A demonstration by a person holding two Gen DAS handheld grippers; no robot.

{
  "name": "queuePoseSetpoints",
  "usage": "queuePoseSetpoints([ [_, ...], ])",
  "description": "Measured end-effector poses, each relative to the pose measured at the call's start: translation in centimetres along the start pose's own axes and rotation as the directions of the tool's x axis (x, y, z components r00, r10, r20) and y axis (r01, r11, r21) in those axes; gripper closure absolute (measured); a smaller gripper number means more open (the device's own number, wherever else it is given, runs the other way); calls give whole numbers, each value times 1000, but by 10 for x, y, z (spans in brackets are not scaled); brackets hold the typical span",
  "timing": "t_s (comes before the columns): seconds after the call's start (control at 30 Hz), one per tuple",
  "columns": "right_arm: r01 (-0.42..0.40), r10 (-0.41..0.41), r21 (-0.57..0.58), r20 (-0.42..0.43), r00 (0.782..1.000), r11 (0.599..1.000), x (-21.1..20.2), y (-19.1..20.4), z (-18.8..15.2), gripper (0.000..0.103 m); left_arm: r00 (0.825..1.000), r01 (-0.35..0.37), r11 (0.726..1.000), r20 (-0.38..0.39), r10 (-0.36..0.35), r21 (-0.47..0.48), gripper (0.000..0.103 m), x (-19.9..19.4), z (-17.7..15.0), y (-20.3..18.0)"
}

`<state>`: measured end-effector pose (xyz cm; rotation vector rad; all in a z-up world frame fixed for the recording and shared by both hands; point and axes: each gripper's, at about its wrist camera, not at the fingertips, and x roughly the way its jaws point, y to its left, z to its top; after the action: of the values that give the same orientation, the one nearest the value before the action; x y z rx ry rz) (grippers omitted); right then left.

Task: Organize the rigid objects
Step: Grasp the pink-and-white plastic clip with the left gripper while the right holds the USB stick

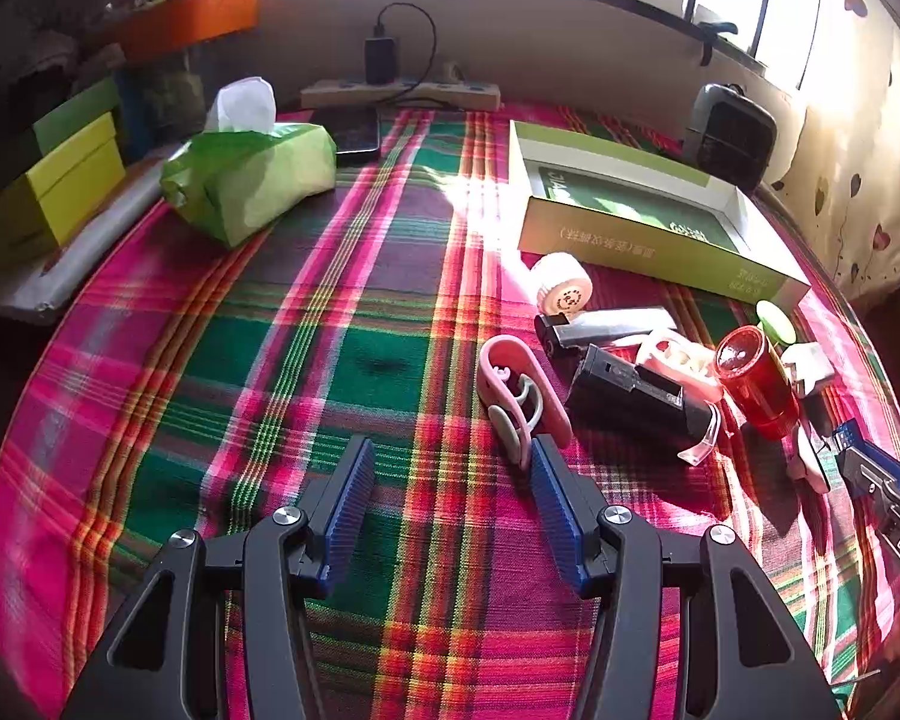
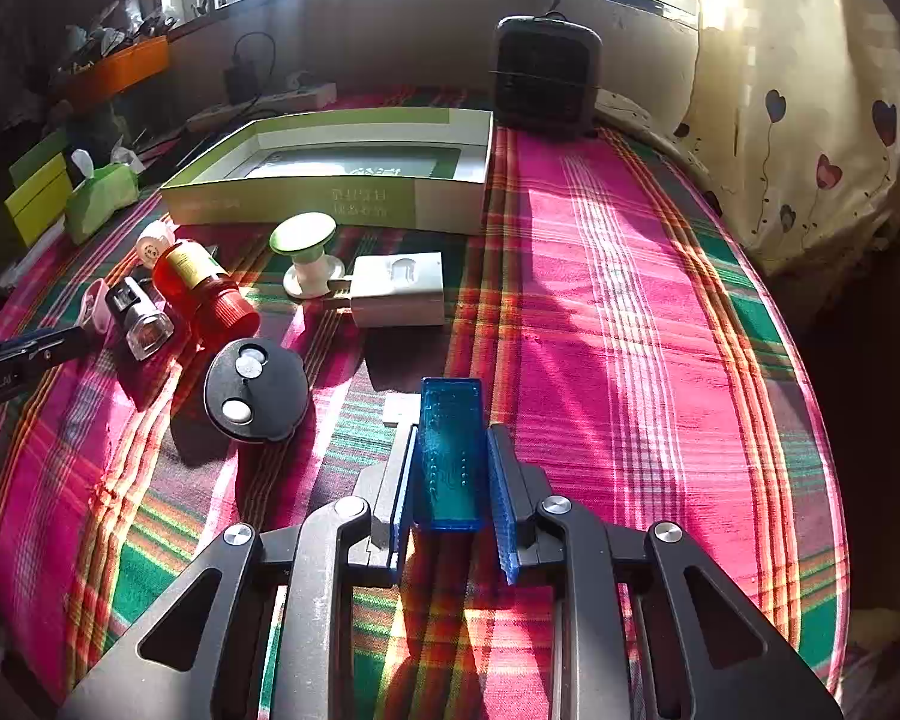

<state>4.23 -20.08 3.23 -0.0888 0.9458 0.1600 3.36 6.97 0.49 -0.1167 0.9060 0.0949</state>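
the right tool (image 2: 450,468) is clenched on a translucent blue rectangular plastic block (image 2: 448,456), which stands between its blue ribbed pads above the pink and green plaid tabletop (image 2: 618,330). the left tool (image 1: 450,480) is released, nothing between its fingers; a pink plastic clip (image 1: 519,396) lies just beyond its right fingertip. the open green and white cardboard box (image 2: 330,204) sits well ahead.

Home room, lived-in, by a barred window.
Plaid cloth (image 1: 342,324) over the table, heart-print curtain (image 2: 810,138), tissue pack (image 1: 252,174), power strip (image 1: 402,95) with charger plugged in, small heater (image 2: 546,75), cluttered orange bin (image 1: 192,18) on the sill.
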Motion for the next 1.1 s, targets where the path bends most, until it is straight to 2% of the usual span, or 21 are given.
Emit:
queuePoseSetpoints([
  [0.23,-12,12,21,-6,1000,1000,7,-6,9,80,999,-41,999,-7,41,-34,50,2,4,19],
  [0.47,-11,12,31,-6,1000,999,11,-6,14,80,998,65,997,13,-65,-28,50,-9,4,21],
  [0.63,-12,12,36,-8,1000,999,12,-7,15,80,996,84,996,10,-84,15,50,-8,8,11],
  [0.77,-9,10,36,-8,1000,999,13,-7,16,80,995,98,995,-27,-97,37,50,5,10,2],
  [1.1,-12,12,40,-8,1000,999,16,-7,20,80,996,84,993,-25,-83,79,51,19,22,-3],
])
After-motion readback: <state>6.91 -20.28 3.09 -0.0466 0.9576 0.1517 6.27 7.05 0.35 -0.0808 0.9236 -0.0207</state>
